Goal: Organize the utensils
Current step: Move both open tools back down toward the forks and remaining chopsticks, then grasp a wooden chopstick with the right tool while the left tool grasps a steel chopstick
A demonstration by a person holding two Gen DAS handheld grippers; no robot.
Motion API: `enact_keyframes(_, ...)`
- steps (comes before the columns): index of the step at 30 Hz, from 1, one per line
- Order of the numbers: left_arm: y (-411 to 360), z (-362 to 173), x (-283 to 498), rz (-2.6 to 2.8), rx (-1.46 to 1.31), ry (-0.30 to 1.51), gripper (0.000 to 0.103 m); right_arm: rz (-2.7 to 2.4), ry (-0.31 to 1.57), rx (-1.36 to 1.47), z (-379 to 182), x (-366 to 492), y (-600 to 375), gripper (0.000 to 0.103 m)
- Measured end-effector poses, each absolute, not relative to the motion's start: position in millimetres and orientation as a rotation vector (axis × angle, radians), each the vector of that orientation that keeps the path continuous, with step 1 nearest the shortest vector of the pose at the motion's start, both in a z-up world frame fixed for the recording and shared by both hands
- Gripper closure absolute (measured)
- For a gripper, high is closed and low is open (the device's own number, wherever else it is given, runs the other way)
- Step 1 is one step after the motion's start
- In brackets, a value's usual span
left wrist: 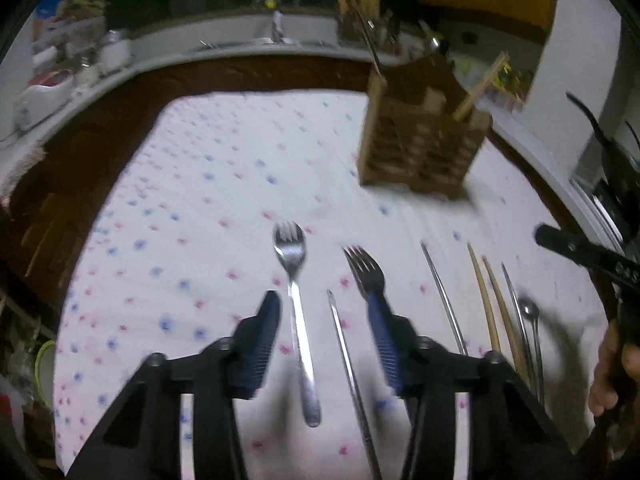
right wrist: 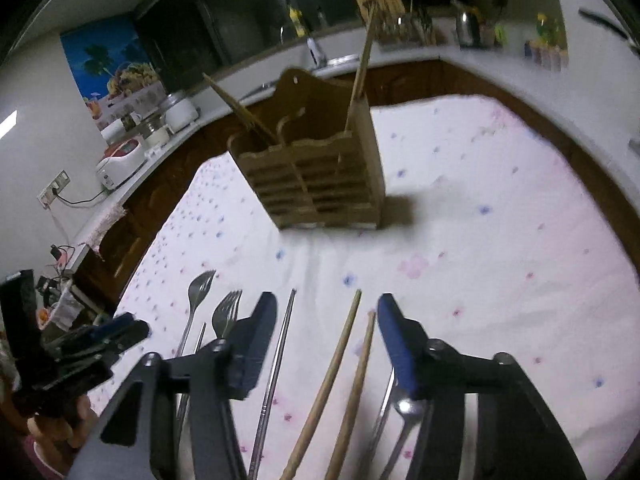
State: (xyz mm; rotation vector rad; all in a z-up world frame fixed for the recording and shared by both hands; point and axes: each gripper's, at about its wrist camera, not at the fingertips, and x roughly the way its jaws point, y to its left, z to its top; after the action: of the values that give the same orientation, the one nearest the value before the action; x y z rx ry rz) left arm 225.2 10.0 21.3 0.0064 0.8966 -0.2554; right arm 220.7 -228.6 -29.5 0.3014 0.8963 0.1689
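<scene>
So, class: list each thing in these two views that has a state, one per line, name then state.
Left gripper: open, empty, above the forks.
Right gripper: open, empty, above the chopsticks.
Holder: upright, with chopsticks standing in it.
Forks: lying flat on the cloth.
Wooden chopsticks: lying flat, side by side.
Metal chopstick: lying flat.
Spoon: lying flat.

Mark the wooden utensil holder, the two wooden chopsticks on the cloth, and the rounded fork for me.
wooden utensil holder [right wrist: 320, 184], right wrist view, slatted front.
wooden chopsticks [right wrist: 332, 364], right wrist view, left stick's shaft.
rounded fork [left wrist: 290, 250], left wrist view, head.
</scene>
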Motion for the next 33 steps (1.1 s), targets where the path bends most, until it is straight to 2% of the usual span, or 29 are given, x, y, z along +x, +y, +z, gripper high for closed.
enact_keyframes(1, 7.7, 15.9, 230.2, -0.265, 0.011, 0.926, 0.071, 0.167, 0.906, 0.298, -31.8, 222.9, -227.9, 0.056)
enact_keyframes(4, 5.0, 4.8, 245.4, -0.280, 0.007, 0.991, 0.078, 0.168, 0.942, 0.285, -42.9, 231.4, -225.1, 0.061)
enact_keyframes(21, -5.9, -31.4, 292.7, -0.293, 0.018, 1.122, 0.080, 0.161, 1.076, 0.200, -88.3, 277.6, -212.5, 0.073)
enact_keyframes(25, -14.5, -33.0, 300.7, -0.288, 0.053, 1.135, 0.080, 0.169, 1.113, 0.170, -97.7, 283.6, -207.6, 0.079)
enact_keyframes(33, -31.3, -37.2, 304.8, -0.268, 0.123, 1.109, 0.082, 0.171, 1.115, 0.118, -98.8, 284.9, -201.9, 0.080)
